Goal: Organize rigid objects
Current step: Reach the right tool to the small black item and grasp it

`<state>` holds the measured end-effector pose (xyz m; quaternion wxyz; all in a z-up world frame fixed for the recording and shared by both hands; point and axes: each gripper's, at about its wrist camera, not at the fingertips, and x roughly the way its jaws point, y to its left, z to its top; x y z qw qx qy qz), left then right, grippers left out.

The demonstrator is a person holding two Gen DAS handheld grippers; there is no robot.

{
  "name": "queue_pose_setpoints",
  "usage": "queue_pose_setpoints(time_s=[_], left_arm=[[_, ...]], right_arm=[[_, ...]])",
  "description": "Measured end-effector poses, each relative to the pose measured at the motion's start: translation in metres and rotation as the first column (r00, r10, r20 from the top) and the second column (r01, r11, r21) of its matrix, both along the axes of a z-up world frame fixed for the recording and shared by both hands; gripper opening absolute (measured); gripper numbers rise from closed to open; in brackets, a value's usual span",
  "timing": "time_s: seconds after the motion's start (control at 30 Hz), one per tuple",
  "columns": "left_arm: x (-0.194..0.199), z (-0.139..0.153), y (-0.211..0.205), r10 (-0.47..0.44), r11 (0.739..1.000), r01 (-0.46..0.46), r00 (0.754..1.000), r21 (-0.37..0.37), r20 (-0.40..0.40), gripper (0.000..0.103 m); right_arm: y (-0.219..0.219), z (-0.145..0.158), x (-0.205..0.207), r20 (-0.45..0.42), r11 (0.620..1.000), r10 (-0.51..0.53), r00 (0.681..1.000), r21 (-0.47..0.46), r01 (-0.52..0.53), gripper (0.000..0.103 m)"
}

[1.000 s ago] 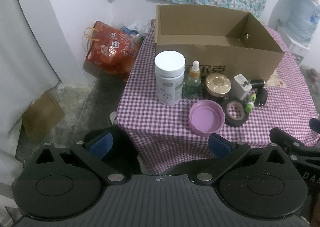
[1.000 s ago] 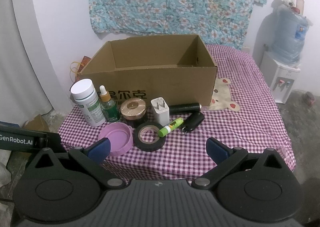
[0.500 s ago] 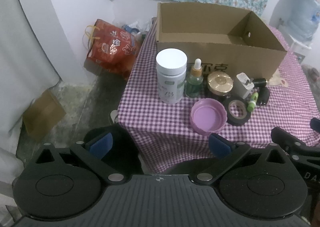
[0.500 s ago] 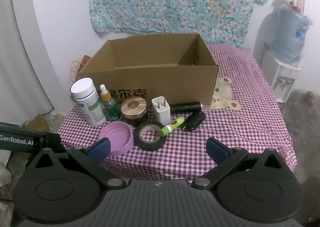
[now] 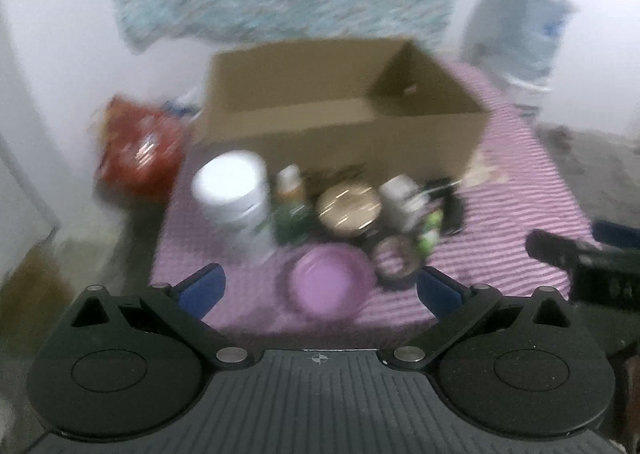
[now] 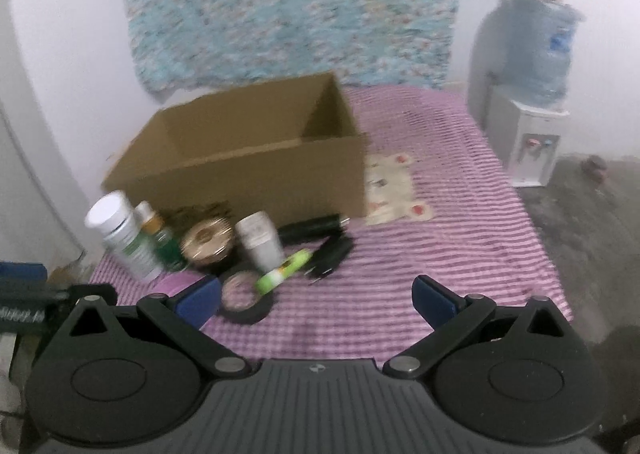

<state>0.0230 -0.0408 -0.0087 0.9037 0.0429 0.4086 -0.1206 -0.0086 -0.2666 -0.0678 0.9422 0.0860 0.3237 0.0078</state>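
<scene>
Both views are blurred. The cardboard box [image 6: 256, 157] sits open on the checked tablecloth [image 6: 460, 213], and what shows of its inside looks bare. In front of it, a cluster: white-capped bottle [image 5: 236, 197], green dropper bottle [image 5: 294, 205], gold-lidded jar [image 5: 348, 209], white charger [image 6: 260, 240], black tape roll [image 6: 244, 300], green tube [image 6: 284, 276], purple lid [image 5: 328, 286]. Left gripper [image 5: 320, 288] hangs spread wide, holding nothing, over the near edge. Right gripper [image 6: 316, 300] likewise gapes, nothing between its fingers.
</scene>
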Motion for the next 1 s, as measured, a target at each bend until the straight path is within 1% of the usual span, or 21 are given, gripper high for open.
queue_pose_setpoints(time_s=[0.07, 0.13, 0.2, 0.3, 0.33, 0.37, 0.4, 0.43, 0.47, 0.5, 0.53, 0.6, 0.67, 0.7, 0.73, 0.77, 0.8, 0.83, 0.87, 0.93, 1.0], left_arm=[[0.005, -0.001, -0.011, -0.076, 0.996, 0.077, 0.997, -0.038, 0.028, 0.103], [0.012, -0.004, -0.024, -0.133, 0.989, 0.136, 0.99, -0.058, 0.046, 0.103], [0.019, -0.007, -0.042, -0.19, 0.98, 0.193, 0.98, -0.044, 0.059, 0.102], [0.03, -0.014, -0.066, -0.269, 0.963, 0.27, 0.962, -0.012, 0.051, 0.098], [0.034, -0.017, -0.076, -0.297, 0.955, 0.297, 0.954, 0.003, 0.043, 0.097], [0.037, -0.021, -0.085, -0.322, 0.947, 0.322, 0.946, 0.019, 0.037, 0.095], [0.04, -0.027, -0.091, -0.34, 0.94, 0.339, 0.94, 0.037, 0.03, 0.093], [0.042, -0.033, -0.098, -0.355, 0.934, 0.353, 0.935, 0.058, 0.024, 0.091], [0.044, -0.038, -0.107, -0.374, 0.925, 0.371, 0.927, 0.084, 0.018, 0.081], [0.047, -0.044, -0.114, -0.394, 0.914, 0.391, 0.919, 0.106, 0.01, 0.072], [0.05, -0.05, -0.122, -0.411, 0.904, 0.409, 0.911, 0.127, -0.003, 0.07], [0.051, -0.058, -0.128, -0.435, 0.889, 0.434, 0.9, 0.145, -0.028, 0.06], [0.053, -0.065, -0.133, -0.455, 0.877, 0.456, 0.889, 0.153, -0.047, 0.057], [0.053, -0.066, -0.135, -0.461, 0.873, 0.463, 0.886, 0.154, -0.051, 0.055], [0.053, -0.069, -0.136, -0.467, 0.869, 0.47, 0.882, 0.155, -0.056, 0.054], [0.054, -0.071, -0.137, -0.472, 0.865, 0.476, 0.879, 0.157, -0.063, 0.05], [0.055, -0.073, -0.138, -0.475, 0.863, 0.479, 0.878, 0.16, -0.067, 0.044], [0.056, -0.076, -0.14, -0.477, 0.861, 0.482, 0.876, 0.164, -0.072, 0.043], [0.056, -0.078, -0.14, -0.481, 0.857, 0.487, 0.873, 0.166, -0.076, 0.042], [0.061, -0.08, -0.144, -0.488, 0.852, 0.495, 0.869, 0.169, -0.084, 0.041], [0.064, -0.083, -0.147, -0.493, 0.848, 0.502, 0.865, 0.17, -0.094, 0.04]], right_arm=[[-0.016, 0.001, 0.004, 0.013, 0.999, -0.027, 1.0, 0.018, 0.027, 0.103], [-0.032, 0.0, 0.011, 0.019, 0.998, -0.047, 0.999, 0.043, 0.046, 0.101], [-0.045, -0.002, 0.02, 0.016, 0.996, -0.054, 0.998, 0.07, 0.052, 0.098], [-0.061, -0.011, 0.039, -0.012, 0.99, -0.046, 0.999, 0.134, 0.047, 0.087], [-0.065, -0.015, 0.047, -0.027, 0.987, -0.038, 0.999, 0.157, 0.042, 0.079], [-0.069, -0.021, 0.057, -0.047, 0.983, -0.027, 0.999, 0.179, 0.035, 0.074], [-0.07, -0.025, 0.065, -0.064, 0.981, -0.015, 0.998, 0.193, 0.027, 0.073], [-0.07, -0.03, 0.073, -0.081, 0.979, -0.003, 0.997, 0.205, 0.02, 0.069], [-0.071, -0.035, 0.083, -0.098, 0.976, 0.012, 0.995, 0.216, 0.009, 0.066], [-0.07, -0.04, 0.094, -0.117, 0.974, 0.033, 0.993, 0.227, -0.005, 0.066], [-0.067, -0.045, 0.103, -0.138, 0.971, 0.052, 0.989, 0.237, -0.018, 0.064], [-0.063, -0.054, 0.117, -0.164, 0.969, 0.084, 0.983, 0.243, -0.042, 0.059], [-0.059, -0.063, 0.133, -0.192, 0.968, 0.11, 0.975, 0.242, -0.062, 0.049], [-0.057, -0.066, 0.138, -0.202, 0.968, 0.119, 0.972, 0.242, -0.068, 0.046], [-0.055, -0.07, 0.144, -0.214, 0.968, 0.128, 0.968, 0.24, -0.075, 0.04], [-0.053, -0.073, 0.151, -0.225, 0.968, 0.137, 0.965, 0.235, -0.083, 0.036], [-0.052, -0.075, 0.155, -0.231, 0.968, 0.146, 0.962, 0.233, -0.091, 0.035], [-0.052, -0.077, 0.158, -0.238, 0.967, 0.156, 0.959, 0.233, -0.099, 0.033], [-0.05, -0.08, 0.161, -0.247, 0.967, 0.167, 0.954, 0.23, -0.11, 0.031], [-0.048, -0.084, 0.165, -0.254, 0.962, 0.194, 0.947, 0.239, -0.133, 0.031], [-0.045, -0.083, 0.165, -0.249, 0.962, 0.209, 0.946, 0.227, -0.153, 0.031]])
